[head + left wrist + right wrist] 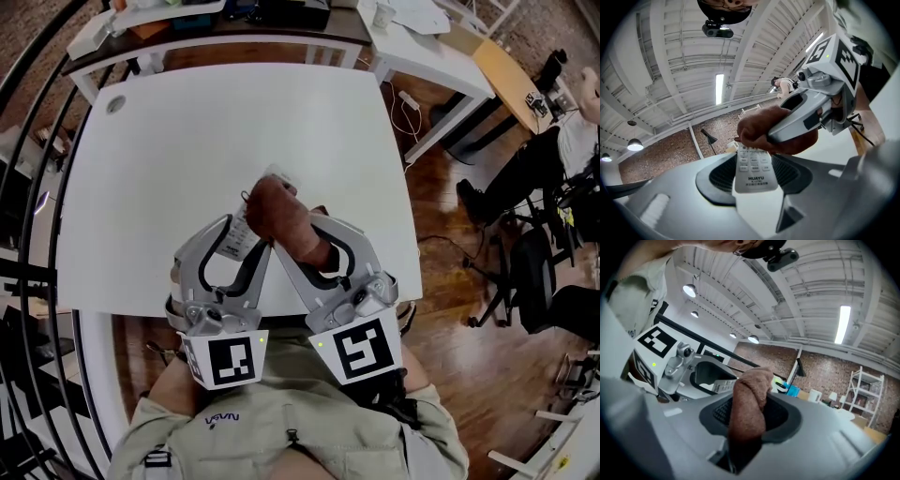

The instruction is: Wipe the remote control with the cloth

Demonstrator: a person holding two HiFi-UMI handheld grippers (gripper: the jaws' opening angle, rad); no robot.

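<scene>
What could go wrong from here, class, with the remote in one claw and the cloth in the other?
The left claw grips the remote near its labelled end, so pressure from the cloth could lever it loose onto the table. The right claw pinches that bunched cloth, which might slip out.

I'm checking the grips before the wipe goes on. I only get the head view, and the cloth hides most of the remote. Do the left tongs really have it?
Observer: Yes. In the left gripper view the remote control sits clamped between the left tongs, with its button side facing that camera.
Operator: Is the cloth gripped or just draped?
Observer: Gripped. The right gripper view shows the cloth bunched into a roll and pinched in the right tongs.
Operator: Which part of the remote is covered?
Observer: Its far end. The near end with the brand print is bare.
</scene>
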